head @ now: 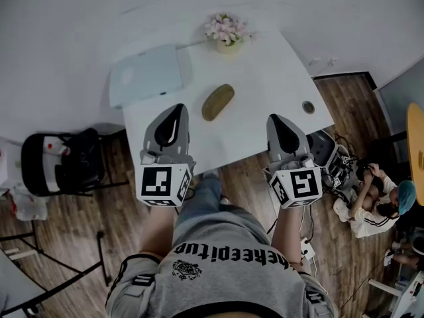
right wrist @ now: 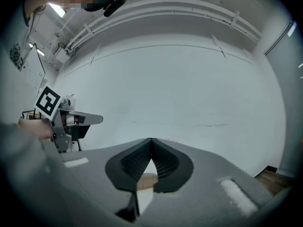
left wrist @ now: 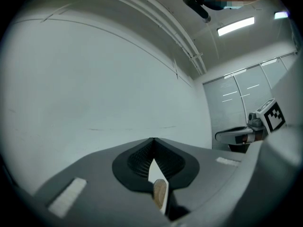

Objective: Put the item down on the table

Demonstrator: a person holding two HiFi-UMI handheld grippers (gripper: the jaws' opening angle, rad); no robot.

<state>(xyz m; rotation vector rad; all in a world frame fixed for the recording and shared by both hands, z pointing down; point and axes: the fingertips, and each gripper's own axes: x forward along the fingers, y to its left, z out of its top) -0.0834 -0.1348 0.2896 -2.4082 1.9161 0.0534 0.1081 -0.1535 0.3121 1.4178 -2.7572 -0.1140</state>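
Two handheld grippers hover side by side at the near edge of a white counter (head: pixel 265 71), seen from above, each with a cube of black-and-white square markers at its back end. On the person's left, the left gripper (head: pixel 173 114) has its dark ribbed fingers (left wrist: pixel 139 160) clenched tip to tip with nothing grasped. On the right, the right gripper (head: pixel 281 121) is likewise closed and empty, its tips meeting. An oblong brown item (head: pixel 218 102) lies flat on the counter between and beyond the two grippers, apart from both. In each gripper view it shows only as a small brown shape in the narrow gap below the closed tips. Left of the item rests a pale rectangular tray (head: pixel 146 75) that overhangs the counter's left edge. A small pot of pink flowers (head: pixel 226 28) stands at the far edge, and a small round object (head: pixel 309 106) sits near the right edge. A black chair (head: pixel 59 161) stands on the wooden floor (head: pixel 66 244) to the left, and another person (head: pixel 374 207) sits on the floor at far right.
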